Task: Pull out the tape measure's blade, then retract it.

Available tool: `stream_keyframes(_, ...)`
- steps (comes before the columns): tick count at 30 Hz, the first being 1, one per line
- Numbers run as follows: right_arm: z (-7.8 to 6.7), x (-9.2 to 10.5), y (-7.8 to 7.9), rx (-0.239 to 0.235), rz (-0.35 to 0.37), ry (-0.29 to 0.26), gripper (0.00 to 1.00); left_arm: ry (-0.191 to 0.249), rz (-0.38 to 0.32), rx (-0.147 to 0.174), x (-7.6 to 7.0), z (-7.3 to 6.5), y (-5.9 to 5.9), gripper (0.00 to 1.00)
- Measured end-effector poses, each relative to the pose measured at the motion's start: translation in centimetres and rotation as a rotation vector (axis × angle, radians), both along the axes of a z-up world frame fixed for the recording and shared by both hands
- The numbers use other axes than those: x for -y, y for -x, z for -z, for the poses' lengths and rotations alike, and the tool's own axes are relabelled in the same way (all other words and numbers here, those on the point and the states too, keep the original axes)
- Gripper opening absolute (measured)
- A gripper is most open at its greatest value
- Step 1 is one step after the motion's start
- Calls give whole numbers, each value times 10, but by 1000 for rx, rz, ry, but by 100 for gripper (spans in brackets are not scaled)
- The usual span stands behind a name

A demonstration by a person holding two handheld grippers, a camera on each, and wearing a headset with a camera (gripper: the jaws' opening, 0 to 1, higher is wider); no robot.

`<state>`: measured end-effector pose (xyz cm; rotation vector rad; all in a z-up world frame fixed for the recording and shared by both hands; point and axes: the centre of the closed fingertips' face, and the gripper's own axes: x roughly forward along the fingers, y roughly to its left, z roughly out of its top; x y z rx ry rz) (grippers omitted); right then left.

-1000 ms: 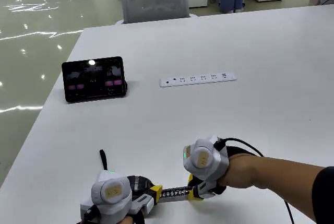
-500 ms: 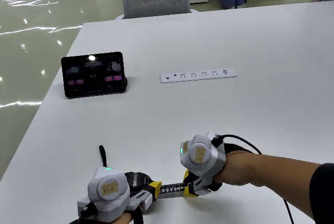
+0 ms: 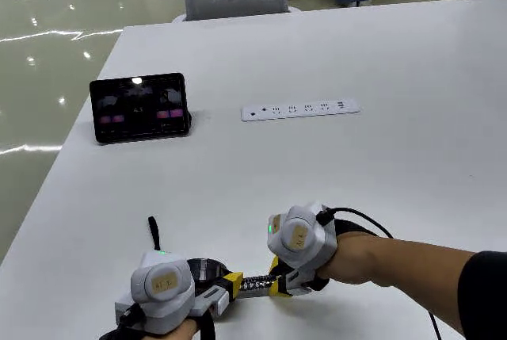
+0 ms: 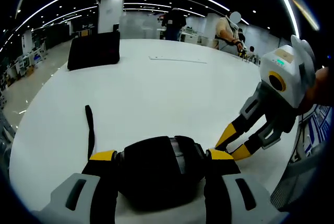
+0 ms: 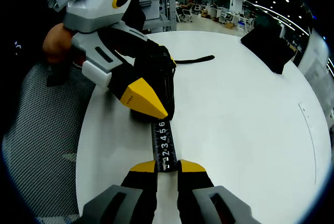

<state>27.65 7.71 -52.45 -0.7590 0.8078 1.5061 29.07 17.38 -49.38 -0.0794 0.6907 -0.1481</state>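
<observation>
Tablet (image 3: 140, 108) stands at the far left of the white tabletop (image 3: 380, 78), screen lit. Near the front edge, the left gripper (image 4: 162, 155) has its jaws clamped on either side of the black tape measure (image 3: 204, 270), which sits on the tabletop. The case's black wrist strap (image 3: 154, 233) lies loose on the surface behind it. A short stretch of blade (image 5: 162, 143) runs out of the case toward the right, low over the tabletop, with numerals 3 to 6 readable in the right gripper view. The right gripper (image 5: 167, 167) has its yellow-tipped jaws pinched together on the blade's outer end, close beside the left gripper. A white power strip (image 3: 299, 108) lies flat mid-tabletop, well apart from both grippers.
</observation>
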Motion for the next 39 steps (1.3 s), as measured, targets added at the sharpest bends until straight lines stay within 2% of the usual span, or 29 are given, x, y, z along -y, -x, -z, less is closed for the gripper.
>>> stream_keyframes(5, -1, -4, 2, -10, 11, -24, 11, 3, 3, 5, 0, -1, 0, 62)
stream_keyframes(8, -1, -10, 3, -3, -7, -27, 10, 8, 4, 5, -1, -1, 1, 62)
stream_keyframes(24, -1, -10, 5, -13, 8, -56, 11, 9, 6, 11, 0, -1, 2, 62)
stream_keyframes(27, -1, -13, 6, -1, -4, -48, 11, 9, 7, 5, 0, -1, 1, 62)
stream_keyframes(32, -1, -16, 6, -11, 9, -65, 11, 6, 9, -4, 0, -1, 1, 62)
stream_keyframes(39, -2, -25, 8, -10, -5, -75, 11, 12, 12, -2, -1, -1, 2, 62)
